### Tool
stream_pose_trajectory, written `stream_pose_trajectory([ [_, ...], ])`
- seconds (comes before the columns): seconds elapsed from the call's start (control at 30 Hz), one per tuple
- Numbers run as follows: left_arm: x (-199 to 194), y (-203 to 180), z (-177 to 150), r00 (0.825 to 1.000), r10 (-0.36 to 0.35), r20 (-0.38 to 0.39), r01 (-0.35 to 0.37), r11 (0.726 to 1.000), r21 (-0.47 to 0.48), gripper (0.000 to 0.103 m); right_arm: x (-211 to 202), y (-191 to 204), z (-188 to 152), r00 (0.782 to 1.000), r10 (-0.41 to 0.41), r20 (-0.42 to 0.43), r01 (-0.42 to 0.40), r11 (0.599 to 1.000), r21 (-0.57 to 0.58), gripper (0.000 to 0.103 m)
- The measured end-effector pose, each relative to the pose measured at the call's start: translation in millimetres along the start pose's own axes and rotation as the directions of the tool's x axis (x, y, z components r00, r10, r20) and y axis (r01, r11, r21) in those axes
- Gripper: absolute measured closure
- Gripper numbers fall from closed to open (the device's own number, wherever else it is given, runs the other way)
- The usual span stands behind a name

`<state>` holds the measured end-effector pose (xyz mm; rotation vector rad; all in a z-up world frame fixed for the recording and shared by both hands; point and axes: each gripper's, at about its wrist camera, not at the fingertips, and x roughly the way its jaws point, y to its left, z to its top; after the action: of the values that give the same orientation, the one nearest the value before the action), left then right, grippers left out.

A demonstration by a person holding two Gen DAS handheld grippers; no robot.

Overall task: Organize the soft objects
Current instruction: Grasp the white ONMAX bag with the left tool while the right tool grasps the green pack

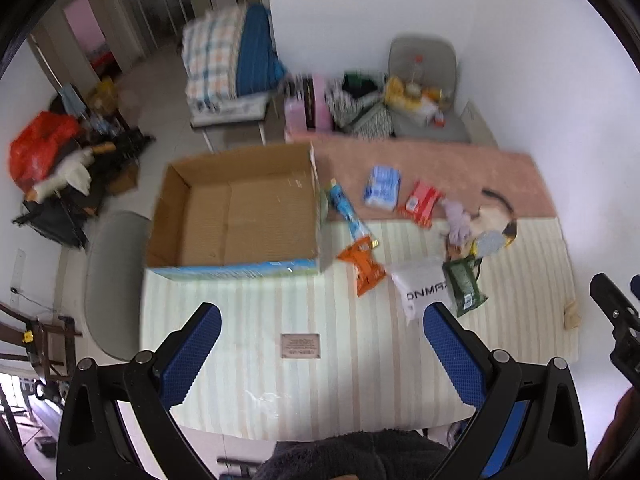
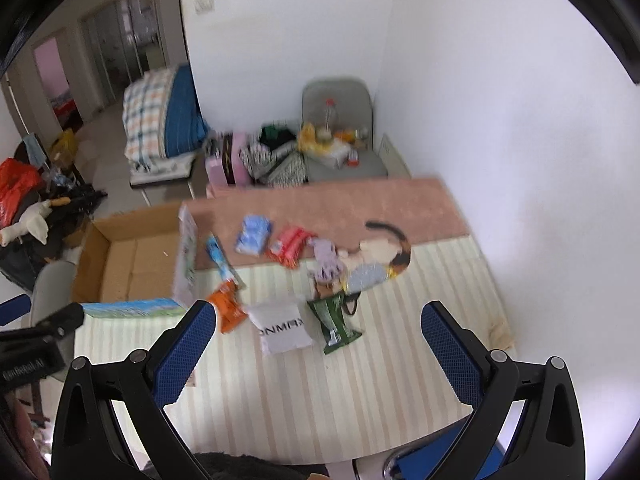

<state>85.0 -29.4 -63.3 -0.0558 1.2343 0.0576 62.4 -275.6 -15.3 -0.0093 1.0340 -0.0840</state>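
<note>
An empty cardboard box (image 1: 240,216) (image 2: 132,260) stands open at the table's left. Soft packs lie to its right: a white pouch (image 1: 420,288) (image 2: 282,326), a green pack (image 1: 464,284) (image 2: 334,320), an orange pack (image 1: 364,264) (image 2: 228,308), a blue tube (image 1: 346,208) (image 2: 220,260), a light blue pack (image 1: 382,188) (image 2: 254,234), a red pack (image 1: 420,202) (image 2: 290,244) and plush toys (image 1: 476,224) (image 2: 360,260). My left gripper (image 1: 322,330) and right gripper (image 2: 318,328) are open and empty, above the table's near part.
The table has a striped cloth (image 1: 320,380) (image 2: 340,400) in front and a pink cloth (image 1: 420,160) (image 2: 340,200) behind. A grey chair (image 1: 112,280) stands left of the table. A cluttered chair (image 1: 424,92), bags and folded bedding (image 1: 228,60) are behind. A white wall is at right.
</note>
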Motion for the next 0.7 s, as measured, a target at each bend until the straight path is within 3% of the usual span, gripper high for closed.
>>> stream_pose_trajectory([
  [0.13, 70, -12, 13, 0.992, -0.019, -0.125, 0.02, 1.0, 0.006, 0.0, 99, -17, 4, 0.987, -0.022, -0.158, 0.016, 0.999, -0.034, 0.0],
  [0.2, 112, -26, 17, 0.972, -0.08, -0.219, 0.082, 0.997, 0.003, 0.0, 149, -25, -4, 0.975, -0.03, -0.222, 0.02, 0.999, -0.047, 0.0],
  [0.27, 149, -40, 18, 0.942, -0.135, -0.307, 0.134, 0.991, -0.024, 0.0, 206, -32, -14, 0.956, -0.033, -0.291, 0.017, 0.998, -0.059, 0.0],
  [0.4, 217, -77, 21, 0.863, -0.232, -0.449, 0.222, 0.972, -0.076, 0.0, 302, -42, -36, 0.913, -0.019, -0.407, -0.004, 0.998, -0.055, 0.001],
  [0.53, 273, -114, 22, 0.787, -0.273, -0.552, 0.249, 0.961, -0.12, 0.0, 358, -41, -48, 0.887, -0.003, -0.462, -0.022, 0.999, -0.049, 0.008],
  [0.6, 294, -128, 24, 0.767, -0.262, -0.585, 0.244, 0.963, -0.111, 0.0, 377, -42, -52, 0.868, 0.021, -0.496, -0.045, 0.998, -0.038, 0.009],
  [0.67, 313, -140, 26, 0.756, -0.243, -0.608, 0.23, 0.968, -0.101, 0.0, 393, -44, -57, 0.851, 0.049, -0.523, -0.07, 0.997, -0.02, 0.024],
  [0.7, 322, -145, 27, 0.747, -0.247, -0.618, 0.23, 0.967, -0.108, 0.001, 401, -45, -61, 0.838, 0.038, -0.545, -0.062, 0.998, -0.026, 0.026],
])
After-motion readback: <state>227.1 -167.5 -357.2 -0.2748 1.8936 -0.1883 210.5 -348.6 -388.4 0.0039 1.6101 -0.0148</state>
